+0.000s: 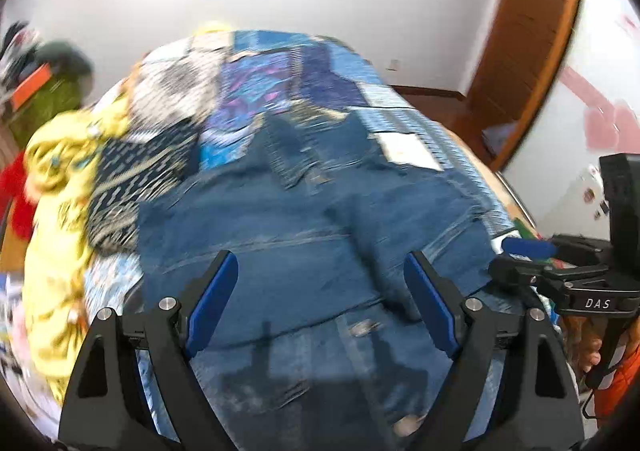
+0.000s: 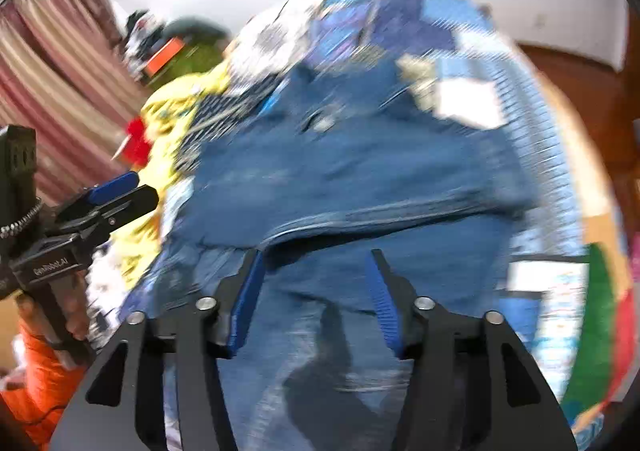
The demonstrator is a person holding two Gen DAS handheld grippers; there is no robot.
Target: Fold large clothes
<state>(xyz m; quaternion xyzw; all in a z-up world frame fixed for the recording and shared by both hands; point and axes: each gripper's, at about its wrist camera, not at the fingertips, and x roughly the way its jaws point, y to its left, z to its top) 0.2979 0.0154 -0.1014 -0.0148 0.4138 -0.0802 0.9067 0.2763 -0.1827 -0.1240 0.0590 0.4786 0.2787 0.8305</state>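
Note:
A pair of blue denim jeans (image 1: 304,219) lies spread on the bed, also in the right wrist view (image 2: 360,171), where a folded edge runs across the middle. My left gripper (image 1: 320,267) is open and empty, hovering over the denim. My right gripper (image 2: 316,263) is open and empty above the denim near that fold. The right gripper also shows at the right edge of the left wrist view (image 1: 528,251). The left gripper shows at the left edge of the right wrist view (image 2: 120,191). Both views are blurred by motion.
A blue patchwork bedspread (image 1: 280,75) covers the bed. A yellow patterned garment (image 1: 60,211) and a dark striped one (image 1: 132,179) are heaped at the left. A red item (image 1: 16,195) lies beside them. A wooden door frame (image 1: 532,51) stands right. Striped curtains (image 2: 52,83) hang left.

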